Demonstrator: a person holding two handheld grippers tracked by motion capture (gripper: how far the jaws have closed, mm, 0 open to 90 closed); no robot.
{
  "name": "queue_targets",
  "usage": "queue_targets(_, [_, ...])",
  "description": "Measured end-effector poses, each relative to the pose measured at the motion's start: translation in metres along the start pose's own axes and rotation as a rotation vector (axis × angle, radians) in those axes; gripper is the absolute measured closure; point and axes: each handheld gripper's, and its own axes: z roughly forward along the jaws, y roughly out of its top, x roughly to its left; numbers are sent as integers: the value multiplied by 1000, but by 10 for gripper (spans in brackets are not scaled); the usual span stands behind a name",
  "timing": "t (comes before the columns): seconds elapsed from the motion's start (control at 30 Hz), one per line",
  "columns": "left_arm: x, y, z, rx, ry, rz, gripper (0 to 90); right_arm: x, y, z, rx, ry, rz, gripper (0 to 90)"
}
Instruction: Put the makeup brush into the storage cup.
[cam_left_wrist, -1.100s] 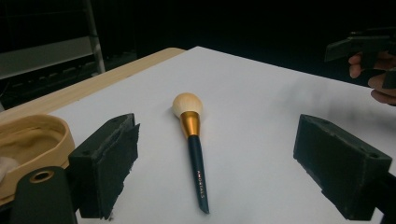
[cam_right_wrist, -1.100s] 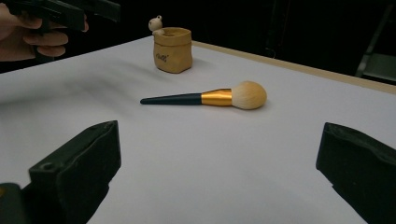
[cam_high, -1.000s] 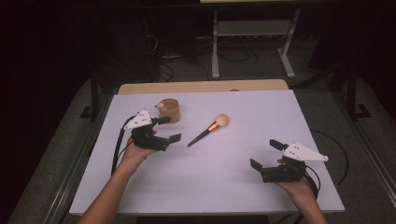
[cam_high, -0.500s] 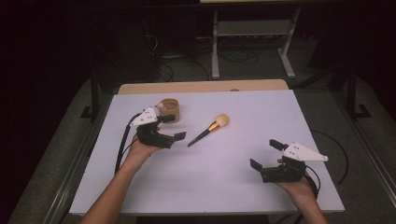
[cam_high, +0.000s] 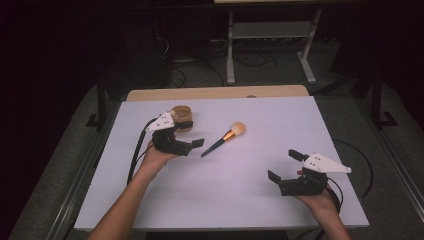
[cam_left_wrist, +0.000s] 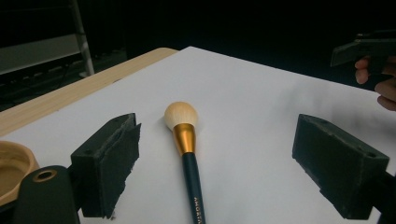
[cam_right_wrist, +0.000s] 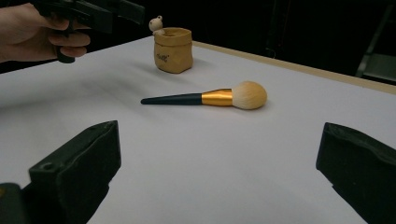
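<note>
A makeup brush (cam_high: 223, 138) with a dark handle, gold ferrule and tan bristles lies flat near the middle of the white table (cam_high: 250, 190). A tan cup (cam_high: 182, 115) shaped like a sack stands at the back left. My left gripper (cam_high: 192, 134) hovers open just left of the brush handle, with the cup behind it. In the left gripper view the brush (cam_left_wrist: 187, 149) lies between the wide-apart jaws. My right gripper (cam_high: 284, 165) is open near the front right, well away from the brush (cam_right_wrist: 210, 98) and cup (cam_right_wrist: 173, 49).
A wooden strip (cam_high: 215, 93) runs along the table's far edge. Beyond it stand a metal rack (cam_high: 270, 35) and cables on a dark floor. Dark rails run along both sides of the table.
My left gripper has moved right and slightly forward, closing in on the brush handle. The right gripper, the brush and the cup have stayed in place.
</note>
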Motion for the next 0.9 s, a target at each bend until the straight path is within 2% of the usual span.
queue_targets(0.37, [4,0,10,-1,-7,-8,144,0,0,0,-1,2,-1,0])
queue_targets(0.4, [4,0,11,-1,-7,-7,144,1,0,0,6,2,10,0])
queue_targets(0.5, [4,1,13,-4,-11,-13,146,0,0,0,-1,1,-1,0])
queue_targets(0.9, [7,11,31,11,-26,2,147,0,0,0,-2,3,-2,0])
